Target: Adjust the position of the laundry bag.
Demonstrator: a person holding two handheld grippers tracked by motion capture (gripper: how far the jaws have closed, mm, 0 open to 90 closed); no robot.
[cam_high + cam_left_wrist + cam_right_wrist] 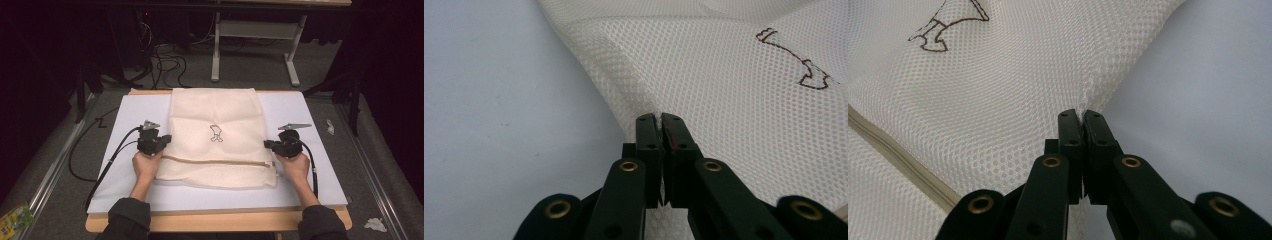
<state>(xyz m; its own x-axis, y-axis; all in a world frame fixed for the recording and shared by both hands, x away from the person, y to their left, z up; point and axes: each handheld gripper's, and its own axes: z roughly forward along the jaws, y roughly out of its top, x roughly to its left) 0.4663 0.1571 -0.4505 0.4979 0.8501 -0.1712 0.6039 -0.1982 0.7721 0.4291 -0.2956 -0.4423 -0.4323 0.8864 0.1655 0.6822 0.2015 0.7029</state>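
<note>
Cream mesh laundry bag (pixel 216 140) lies flat mid-table on the white board (pixel 310 150), near part folded over at the zipper (pixel 220 161). Left gripper (pixel 159 144) and right gripper (pixel 274 146) each pinch a side edge. One fold looks done; further folding likely remains.

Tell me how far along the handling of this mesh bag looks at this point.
Done: the cream mesh laundry bag lies flat on the white board, its near part doubled over along the zipper. In hand: the left hand-held gripper and the right hand-held gripper are each shut on a side edge of the mesh. Left: probably another fold; the bag is not yet compact.
</note>
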